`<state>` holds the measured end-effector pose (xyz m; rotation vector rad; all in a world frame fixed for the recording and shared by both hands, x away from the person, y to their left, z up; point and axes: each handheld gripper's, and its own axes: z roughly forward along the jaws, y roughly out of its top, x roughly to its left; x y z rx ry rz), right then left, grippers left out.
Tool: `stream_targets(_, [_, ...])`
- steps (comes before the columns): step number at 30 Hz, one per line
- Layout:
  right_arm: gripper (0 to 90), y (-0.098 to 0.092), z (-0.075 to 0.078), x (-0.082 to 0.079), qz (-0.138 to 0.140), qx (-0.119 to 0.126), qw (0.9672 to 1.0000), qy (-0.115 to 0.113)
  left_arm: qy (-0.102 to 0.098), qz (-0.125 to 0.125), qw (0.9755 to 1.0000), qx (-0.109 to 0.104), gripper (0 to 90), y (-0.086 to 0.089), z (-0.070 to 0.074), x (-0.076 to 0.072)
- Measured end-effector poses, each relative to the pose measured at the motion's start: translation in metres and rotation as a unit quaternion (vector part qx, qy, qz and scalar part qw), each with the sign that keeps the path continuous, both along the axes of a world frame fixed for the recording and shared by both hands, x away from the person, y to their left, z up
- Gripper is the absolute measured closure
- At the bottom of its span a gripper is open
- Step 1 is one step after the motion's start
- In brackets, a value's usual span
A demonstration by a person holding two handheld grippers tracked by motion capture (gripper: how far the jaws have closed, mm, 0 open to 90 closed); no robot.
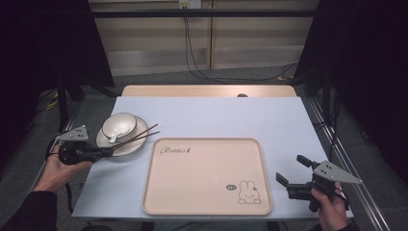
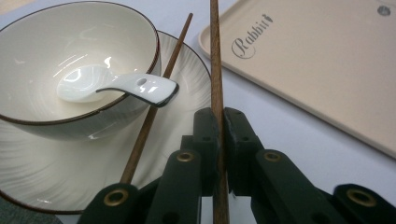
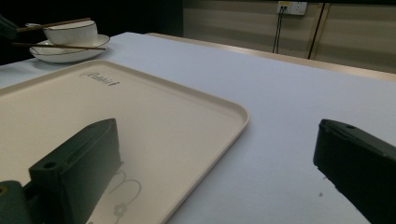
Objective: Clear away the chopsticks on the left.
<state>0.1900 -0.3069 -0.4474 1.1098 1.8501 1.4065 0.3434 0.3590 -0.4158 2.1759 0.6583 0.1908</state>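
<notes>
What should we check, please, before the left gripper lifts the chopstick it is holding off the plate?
1. Left gripper shut on one chopstick: ok.
2. Second chopstick outside the jaws, lying on the plate: ok.
3. Spoon resting in the bowl, apart from the held chopstick: ok.
4. Tray bare to receive it: ok.
5. Right gripper open, beside the tray's right edge: ok.
6. Grip firm enough to prevent slipping: cannot tell.
</notes>
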Motion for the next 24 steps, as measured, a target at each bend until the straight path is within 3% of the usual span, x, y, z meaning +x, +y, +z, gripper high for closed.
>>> stream_targets(5, [0.3,0.0,0.0,0.0,0.003,0.002,1.0,0.001,0.007,0.017,0.9998,-0.009,84.4,-0.002,0.005,-0.014])
stream_targets(7, [0.4,0.001,0.0,0.0,0.004,0.002,1.0,0.0,0.016,0.03,0.9991,-0.026,84.4,-0.004,0.005,-0.021])
stream_targets(9, [0.4,0.001,0.0,0.0,0.005,0.002,1.0,-0.003,0.023,0.037,0.9986,-0.03,84.5,-0.006,0.006,-0.026])
stream_targets(14, [0.3,0.001,0.0,0.0,0.007,0.002,1.0,-0.003,0.052,0.077,0.9948,-0.04,84.8,-0.016,0.009,-0.043])
stream_targets(17, [0.4,0.001,0.0,0.0,0.006,0.003,1.0,-0.004,0.061,0.083,0.9936,-0.046,84.8,-0.02,0.011,-0.05])
stream_targets(18, [0.4,0.001,0.0,0.0,0.006,0.003,1.0,-0.003,0.062,0.094,0.9921,-0.055,84.8,-0.025,0.012,-0.057])
stream_targets(21, [0.4,0.001,0.0,0.0,0.007,0.003,1.0,-0.004,0.059,0.1,0.9919,-0.051,84.8,-0.031,0.012,-0.064])
stream_targets(24, [0.4,0.001,0.0,0.0,0.007,0.003,1.0,-0.005,0.058,0.118,0.9895,-0.06,84.7,-0.037,0.013,-0.073])
